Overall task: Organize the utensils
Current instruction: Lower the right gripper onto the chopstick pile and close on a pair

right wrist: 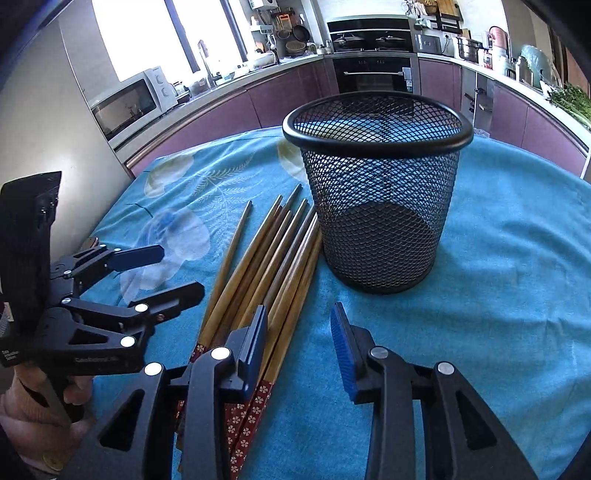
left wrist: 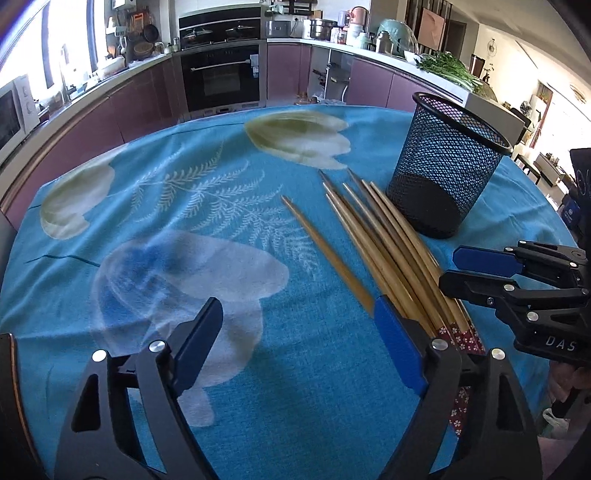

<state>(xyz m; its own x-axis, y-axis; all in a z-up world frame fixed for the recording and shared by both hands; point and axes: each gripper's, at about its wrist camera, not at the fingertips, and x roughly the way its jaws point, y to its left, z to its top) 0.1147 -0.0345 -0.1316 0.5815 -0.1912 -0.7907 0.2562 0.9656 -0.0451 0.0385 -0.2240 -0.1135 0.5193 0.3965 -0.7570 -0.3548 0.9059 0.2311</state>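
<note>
Jaws of both the left gripper point(left wrist: 295, 332) and right gripper point(right wrist: 299, 343) gaped empty; the bamboo chopsticks point(right wrist: 266, 266), red-patterned at their ends, lay fanned between the grippers.

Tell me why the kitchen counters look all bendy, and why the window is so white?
Both views: the fisheye lens curves straight edges, so the counters bow around the table. Right wrist view: the window is blown out to plain white by daylight, while the cup and chopsticks stay sharp. Left wrist view: the cloth's flower print near the left gripper looks smeared.
</note>
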